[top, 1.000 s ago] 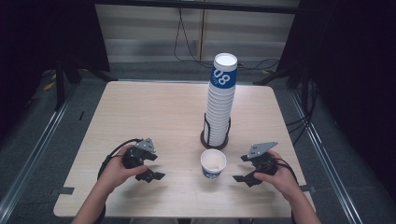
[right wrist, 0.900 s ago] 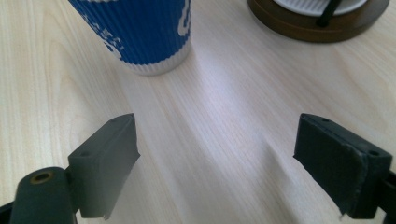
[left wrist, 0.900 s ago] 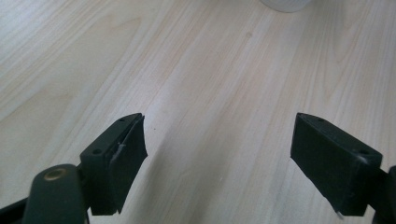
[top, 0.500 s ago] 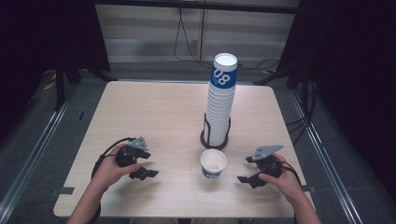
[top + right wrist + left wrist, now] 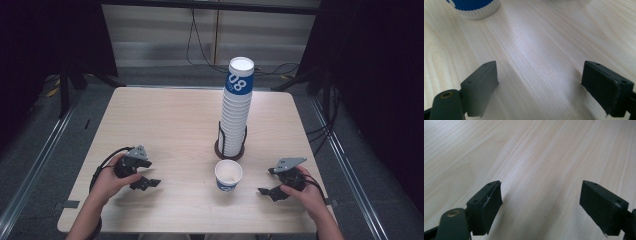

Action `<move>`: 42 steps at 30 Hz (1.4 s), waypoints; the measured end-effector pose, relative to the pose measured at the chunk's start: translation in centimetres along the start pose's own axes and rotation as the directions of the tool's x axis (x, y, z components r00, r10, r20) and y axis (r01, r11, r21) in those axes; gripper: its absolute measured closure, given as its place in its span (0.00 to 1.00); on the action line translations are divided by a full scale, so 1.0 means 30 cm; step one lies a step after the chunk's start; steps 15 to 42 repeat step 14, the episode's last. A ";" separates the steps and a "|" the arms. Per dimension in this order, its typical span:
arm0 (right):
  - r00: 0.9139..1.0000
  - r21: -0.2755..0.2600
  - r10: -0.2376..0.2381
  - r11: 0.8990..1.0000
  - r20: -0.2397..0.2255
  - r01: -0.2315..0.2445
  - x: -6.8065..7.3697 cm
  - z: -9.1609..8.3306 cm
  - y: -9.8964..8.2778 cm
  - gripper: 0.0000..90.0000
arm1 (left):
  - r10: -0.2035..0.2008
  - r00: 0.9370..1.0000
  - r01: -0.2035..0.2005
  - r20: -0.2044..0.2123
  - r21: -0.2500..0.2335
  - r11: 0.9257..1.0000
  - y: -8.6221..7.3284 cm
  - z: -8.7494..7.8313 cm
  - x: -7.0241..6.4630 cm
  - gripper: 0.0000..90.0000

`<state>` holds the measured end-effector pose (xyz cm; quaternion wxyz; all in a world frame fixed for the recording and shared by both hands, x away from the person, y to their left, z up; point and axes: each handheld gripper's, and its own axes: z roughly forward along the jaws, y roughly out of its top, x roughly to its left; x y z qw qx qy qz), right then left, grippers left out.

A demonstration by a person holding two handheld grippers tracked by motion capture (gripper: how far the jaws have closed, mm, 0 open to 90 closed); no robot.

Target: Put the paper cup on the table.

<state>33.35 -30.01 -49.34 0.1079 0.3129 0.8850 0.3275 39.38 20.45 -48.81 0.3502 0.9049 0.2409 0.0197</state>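
Blue-and-white single cup (image 5: 228, 175) stands upright near me, just in front of the tall stack (image 5: 236, 107), so one cup seems dealt while my left gripper (image 5: 148, 183) and right gripper (image 5: 266, 192) rest released, empty, either side.

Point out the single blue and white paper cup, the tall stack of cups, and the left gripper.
single blue and white paper cup (image 5: 228, 174): high view, inner wall.
tall stack of white paper cups (image 5: 236, 117): high view, mid-stack side.
left gripper (image 5: 145, 173): high view, between its fingers.

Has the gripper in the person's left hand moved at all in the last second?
Yes. The left gripper has slid away from the single cup, toward the table's left edge.
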 end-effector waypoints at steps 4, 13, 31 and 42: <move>1.000 -0.010 -0.001 1.000 0.012 0.001 -0.007 0.000 -0.008 0.14 | 0.015 1.000 -0.015 -0.012 -0.004 1.000 -0.015 0.005 0.010 0.19; 1.000 -0.021 -0.007 1.000 0.018 0.007 -0.009 0.001 -0.013 0.13 | 0.027 0.999 -0.027 -0.024 -0.008 1.000 -0.029 0.004 0.014 0.19; 1.000 -0.021 -0.008 1.000 0.017 0.008 -0.009 0.002 -0.013 0.13 | 0.025 0.999 -0.026 -0.024 -0.012 1.000 -0.030 0.004 0.013 0.19; 1.000 -0.021 -0.008 1.000 0.017 0.008 -0.009 0.002 -0.013 0.13 | 0.025 0.999 -0.026 -0.024 -0.012 1.000 -0.030 0.004 0.013 0.19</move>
